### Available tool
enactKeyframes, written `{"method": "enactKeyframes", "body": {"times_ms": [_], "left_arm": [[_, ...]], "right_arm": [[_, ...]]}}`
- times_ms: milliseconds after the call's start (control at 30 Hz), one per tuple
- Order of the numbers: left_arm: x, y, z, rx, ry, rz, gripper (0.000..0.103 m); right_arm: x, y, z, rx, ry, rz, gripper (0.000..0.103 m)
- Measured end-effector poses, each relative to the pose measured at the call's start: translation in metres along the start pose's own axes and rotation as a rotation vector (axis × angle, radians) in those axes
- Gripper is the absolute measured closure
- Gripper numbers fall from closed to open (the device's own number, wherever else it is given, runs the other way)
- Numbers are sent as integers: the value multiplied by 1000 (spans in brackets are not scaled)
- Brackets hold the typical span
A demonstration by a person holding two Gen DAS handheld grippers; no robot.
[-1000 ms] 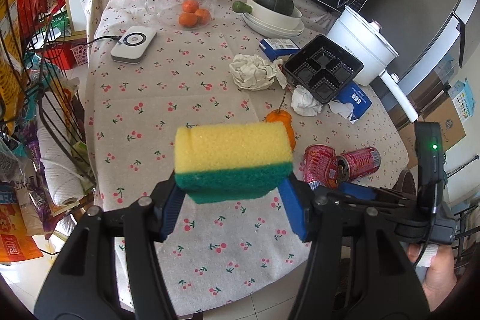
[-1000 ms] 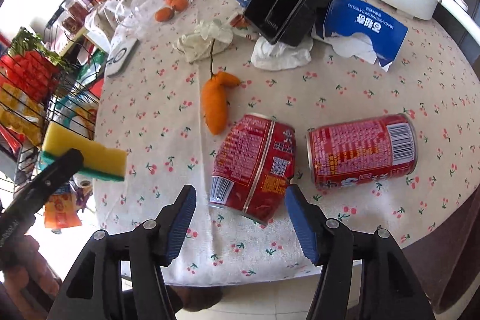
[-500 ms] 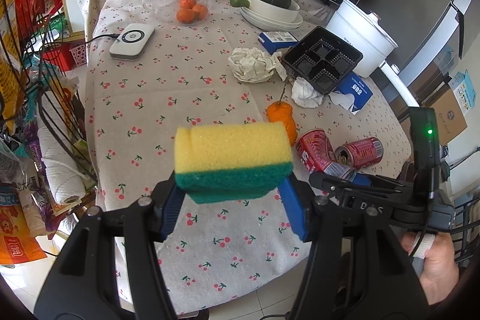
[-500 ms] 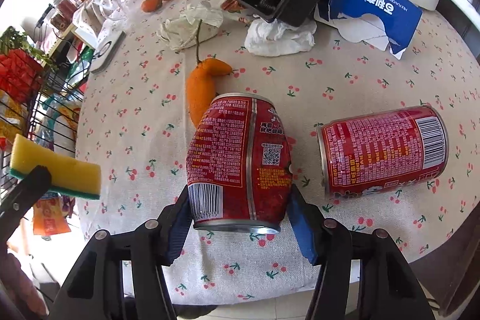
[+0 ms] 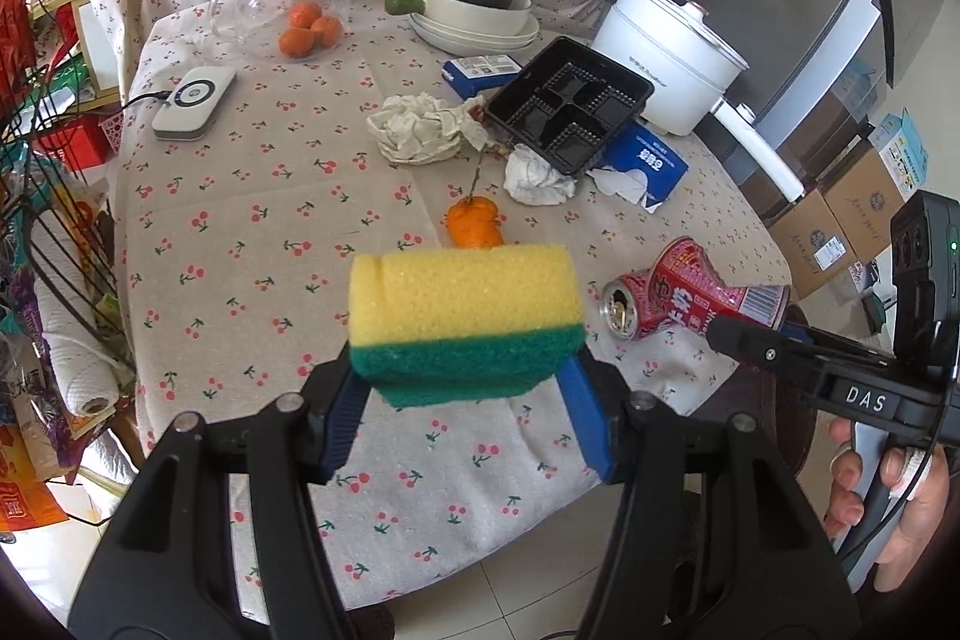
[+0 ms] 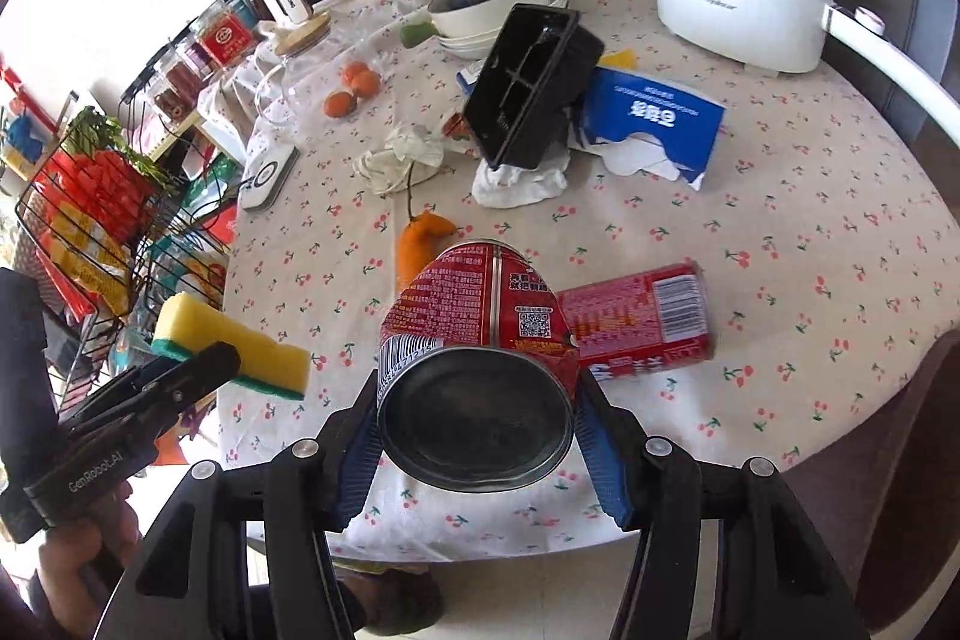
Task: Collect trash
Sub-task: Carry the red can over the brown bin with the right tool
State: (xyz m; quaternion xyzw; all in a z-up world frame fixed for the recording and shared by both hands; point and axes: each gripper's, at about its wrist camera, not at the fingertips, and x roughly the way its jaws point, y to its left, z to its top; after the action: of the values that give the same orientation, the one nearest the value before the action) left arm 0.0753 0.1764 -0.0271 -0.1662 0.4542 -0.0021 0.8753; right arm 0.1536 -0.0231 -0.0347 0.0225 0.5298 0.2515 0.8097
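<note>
My left gripper (image 5: 465, 403) is shut on a yellow and green sponge (image 5: 465, 322), held above the table's front edge; it also shows in the right wrist view (image 6: 231, 346). My right gripper (image 6: 480, 436) is shut on a dented red can (image 6: 480, 340) and holds it lifted off the table, bottom end toward the camera; it shows in the left wrist view (image 5: 714, 292). A second red can (image 6: 636, 319) lies on its side on the cloth. Crumpled tissues (image 5: 537, 175), a crumpled cloth (image 5: 420, 130), a black plastic tray (image 5: 567, 106) and an orange vegetable (image 5: 474, 226) lie mid-table.
A round table with a cherry-print cloth (image 5: 270, 232) holds a blue tissue pack (image 5: 648, 160), a white cooker (image 5: 672, 58), stacked bowls with a squash (image 5: 474, 4), a glass jar with oranges (image 5: 300, 4) and a white device (image 5: 195, 100). Wire racks (image 5: 54, 232) stand to the left.
My right gripper closed on the dented can and lifted it off the table, tilting its bottom toward the camera. My left gripper kept hold of the sponge and barely moved.
</note>
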Motion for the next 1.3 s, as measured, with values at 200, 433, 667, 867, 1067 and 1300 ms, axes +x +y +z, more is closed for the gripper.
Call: {"method": "enactKeyframes", "body": {"times_ms": [200,433,667,867,1067,1300], "left_arm": [[7,-37,0,51,8,-37,42],[14,-92,-4,122,7,-99,42],[32,-162,-13,216,33,-160,42],[52,-215,-28,271,64,-214,42],[68,-253,-42,310,87,-248,42],[85,-278,-52,319,111,-286,42]], "right_arm": [[-36,-50,-12,58,-44,-40,43],[-70,-116,-37,138,-70,-106,43],[-97,-183,-71,234,-77,-162,43],[-119,-226,-95,295,-97,-204,43],[-132,-259,-112,334,-104,-228,43],[-138,-296,-135,384,-88,-260,43]]}}
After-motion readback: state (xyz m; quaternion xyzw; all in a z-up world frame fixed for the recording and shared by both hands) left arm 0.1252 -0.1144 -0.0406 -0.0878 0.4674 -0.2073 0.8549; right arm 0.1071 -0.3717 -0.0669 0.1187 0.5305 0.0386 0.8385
